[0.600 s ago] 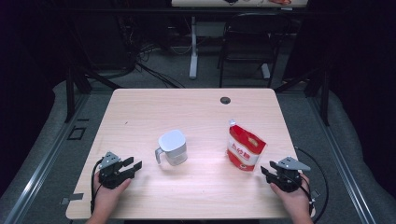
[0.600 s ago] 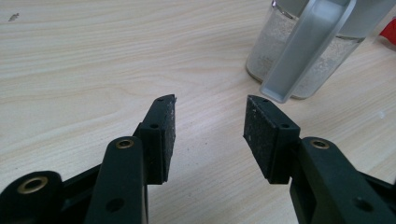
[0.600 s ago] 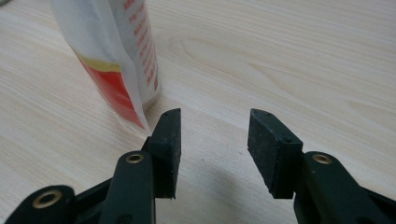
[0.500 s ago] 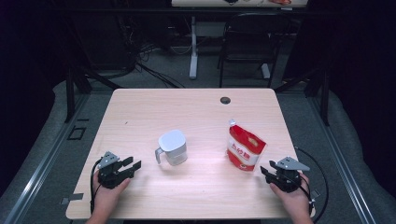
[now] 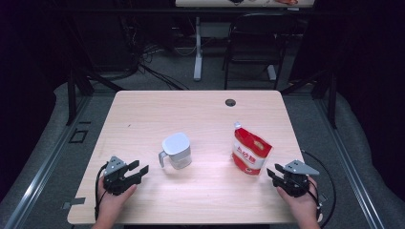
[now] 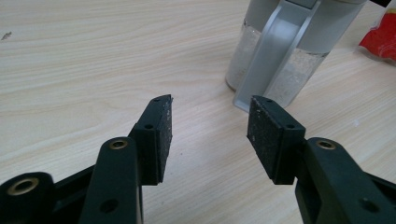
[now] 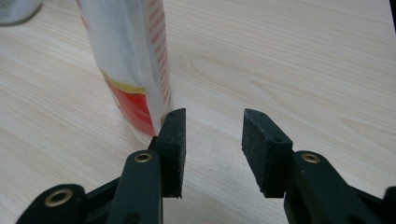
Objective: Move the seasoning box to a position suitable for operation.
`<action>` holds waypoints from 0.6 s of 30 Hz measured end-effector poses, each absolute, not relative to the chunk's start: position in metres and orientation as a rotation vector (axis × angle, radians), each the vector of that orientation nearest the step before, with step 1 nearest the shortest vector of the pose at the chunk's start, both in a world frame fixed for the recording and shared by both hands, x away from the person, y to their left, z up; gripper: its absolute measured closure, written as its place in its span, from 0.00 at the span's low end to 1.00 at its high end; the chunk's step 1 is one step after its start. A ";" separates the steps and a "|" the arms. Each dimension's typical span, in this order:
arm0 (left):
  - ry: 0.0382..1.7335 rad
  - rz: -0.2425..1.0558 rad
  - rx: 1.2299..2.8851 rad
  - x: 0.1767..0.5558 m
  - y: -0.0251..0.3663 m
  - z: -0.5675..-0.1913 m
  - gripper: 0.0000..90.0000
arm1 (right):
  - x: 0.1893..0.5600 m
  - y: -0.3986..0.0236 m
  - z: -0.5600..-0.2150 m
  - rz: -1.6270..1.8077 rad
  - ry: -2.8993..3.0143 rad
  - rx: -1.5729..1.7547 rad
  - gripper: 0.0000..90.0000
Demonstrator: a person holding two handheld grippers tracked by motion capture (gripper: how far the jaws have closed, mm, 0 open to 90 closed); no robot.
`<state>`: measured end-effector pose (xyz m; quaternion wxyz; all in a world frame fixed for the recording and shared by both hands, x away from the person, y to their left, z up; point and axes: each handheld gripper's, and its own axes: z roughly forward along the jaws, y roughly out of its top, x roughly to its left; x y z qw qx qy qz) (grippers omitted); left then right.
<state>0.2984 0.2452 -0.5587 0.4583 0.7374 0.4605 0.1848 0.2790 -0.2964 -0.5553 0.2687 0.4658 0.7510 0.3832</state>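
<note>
Wooden table [image 5: 200, 114] bears lidded jug [image 5: 176, 150] and red pouch [image 5: 250, 151]; both jaws apart.

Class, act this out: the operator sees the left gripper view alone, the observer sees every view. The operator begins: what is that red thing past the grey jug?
Observer: A red and white pouch, standing upright to the right of the jug.
Operator: Where is the right gripper?
Observer: The right gripper sits just right of the pouch, fingers open, nothing between them.
Operator: What tops the jug?
Observer: A white lid covers it.
</note>
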 end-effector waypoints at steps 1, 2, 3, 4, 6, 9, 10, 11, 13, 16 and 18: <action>1.138 0.445 1.816 0.299 0.244 -0.558 0.56 | 0.278 -0.296 -0.554 1.028 2.030 1.251 0.67; 1.140 0.452 1.810 0.299 0.243 -0.558 0.55 | 0.278 -0.297 -0.553 1.023 2.029 1.248 0.67; 1.140 0.452 1.810 0.299 0.243 -0.558 0.55 | 0.278 -0.297 -0.553 1.023 2.029 1.248 0.67; 1.137 0.448 1.812 0.302 0.239 -0.558 0.55 | 0.278 -0.298 -0.553 1.032 2.025 1.252 0.65; 1.136 0.443 1.838 0.305 0.233 -0.558 0.55 | 0.277 -0.300 -0.554 1.039 2.028 1.264 0.64; 1.121 0.463 1.859 0.308 0.222 -0.555 0.55 | 0.276 -0.302 -0.555 1.041 2.023 1.277 0.64; 1.120 0.471 1.865 0.309 0.218 -0.554 0.54 | 0.276 -0.303 -0.554 1.040 2.021 1.282 0.64; 1.120 0.471 1.865 0.309 0.218 -0.554 0.53 | 0.276 -0.303 -0.554 1.040 2.021 1.282 0.64; 1.114 0.477 1.865 0.312 0.210 -0.552 0.52 | 0.276 -0.304 -0.553 1.051 2.016 1.278 0.64; 1.117 0.491 1.864 0.314 0.197 -0.552 0.52 | 0.275 -0.303 -0.552 1.057 2.019 1.272 0.63; 1.118 0.491 1.874 0.317 0.190 -0.553 0.52 | 0.274 -0.301 -0.552 1.060 2.022 1.266 0.62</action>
